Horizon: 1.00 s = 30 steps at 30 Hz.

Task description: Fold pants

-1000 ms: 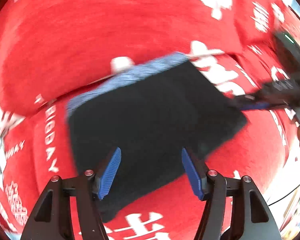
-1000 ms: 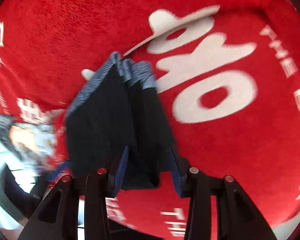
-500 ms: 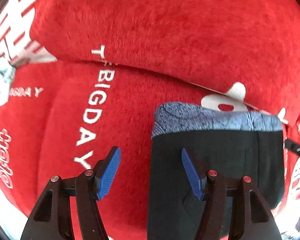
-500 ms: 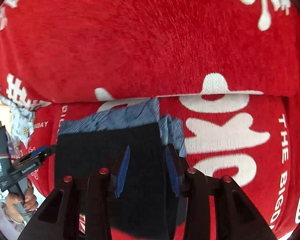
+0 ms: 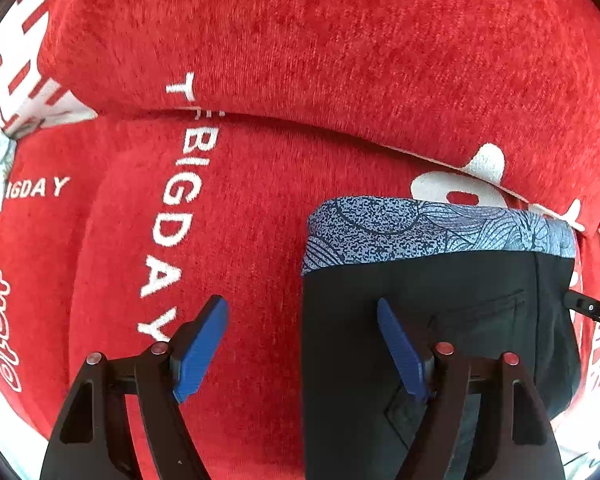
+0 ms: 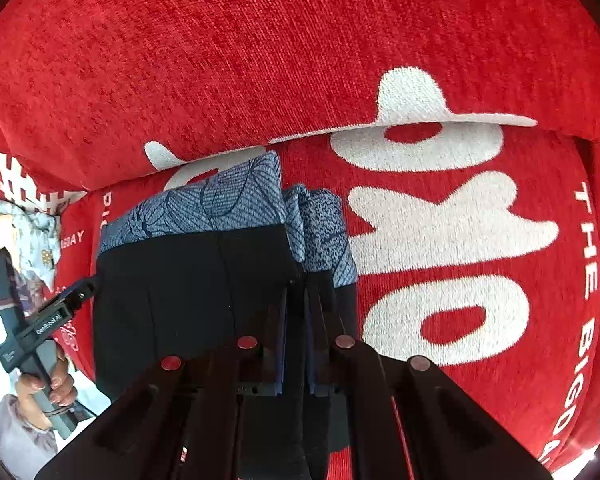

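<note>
Keeping the right gripper (image 6: 296,320) clamped on the pants (image 6: 188,280) edge at 6 o'clock, bring the wide-open, empty left gripper (image 5: 300,344) squarely onto its side.

Black pants (image 5: 420,320) with blue-grey leaf-print waistband (image 5: 428,228); red white-lettered sofa cover (image 5: 300,40).

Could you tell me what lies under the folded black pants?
The pants rest on the red sofa seat, its white lettering beside them. The cover directly beneath is hidden. The right claw grips their edge; the left claw is open.
</note>
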Each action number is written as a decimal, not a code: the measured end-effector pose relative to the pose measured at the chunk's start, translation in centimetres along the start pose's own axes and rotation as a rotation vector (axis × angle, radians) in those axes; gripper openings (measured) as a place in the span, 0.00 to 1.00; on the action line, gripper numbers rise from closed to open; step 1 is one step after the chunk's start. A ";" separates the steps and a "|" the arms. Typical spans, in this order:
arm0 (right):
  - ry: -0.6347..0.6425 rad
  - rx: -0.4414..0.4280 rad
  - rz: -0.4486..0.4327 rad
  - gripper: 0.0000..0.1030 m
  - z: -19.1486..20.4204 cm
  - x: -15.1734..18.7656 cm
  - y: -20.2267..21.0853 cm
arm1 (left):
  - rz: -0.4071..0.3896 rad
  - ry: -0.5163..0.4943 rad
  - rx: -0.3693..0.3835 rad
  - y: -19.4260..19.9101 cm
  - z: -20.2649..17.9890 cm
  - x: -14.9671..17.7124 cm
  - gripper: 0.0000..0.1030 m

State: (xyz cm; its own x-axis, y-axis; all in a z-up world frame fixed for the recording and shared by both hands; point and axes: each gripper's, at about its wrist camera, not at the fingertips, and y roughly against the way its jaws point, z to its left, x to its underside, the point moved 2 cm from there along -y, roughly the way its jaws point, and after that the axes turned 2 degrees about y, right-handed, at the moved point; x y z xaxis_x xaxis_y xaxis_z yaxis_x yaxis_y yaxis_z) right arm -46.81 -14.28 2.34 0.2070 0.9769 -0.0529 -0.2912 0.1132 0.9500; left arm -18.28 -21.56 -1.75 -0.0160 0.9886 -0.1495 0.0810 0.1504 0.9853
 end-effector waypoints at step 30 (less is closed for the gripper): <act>0.048 0.063 -0.058 0.36 3.9 7.1 2.0 | 0.159 -0.125 0.044 0.7 -1.9 3.9 0.99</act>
State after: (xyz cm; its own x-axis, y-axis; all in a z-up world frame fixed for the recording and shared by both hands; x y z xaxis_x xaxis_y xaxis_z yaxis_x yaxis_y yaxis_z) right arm -42.23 -7.85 5.04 0.1761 0.9769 -0.1214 -0.2206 0.1594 0.9622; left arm -20.20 -17.60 -1.45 0.1239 0.9923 -0.0038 0.1160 -0.0107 0.9932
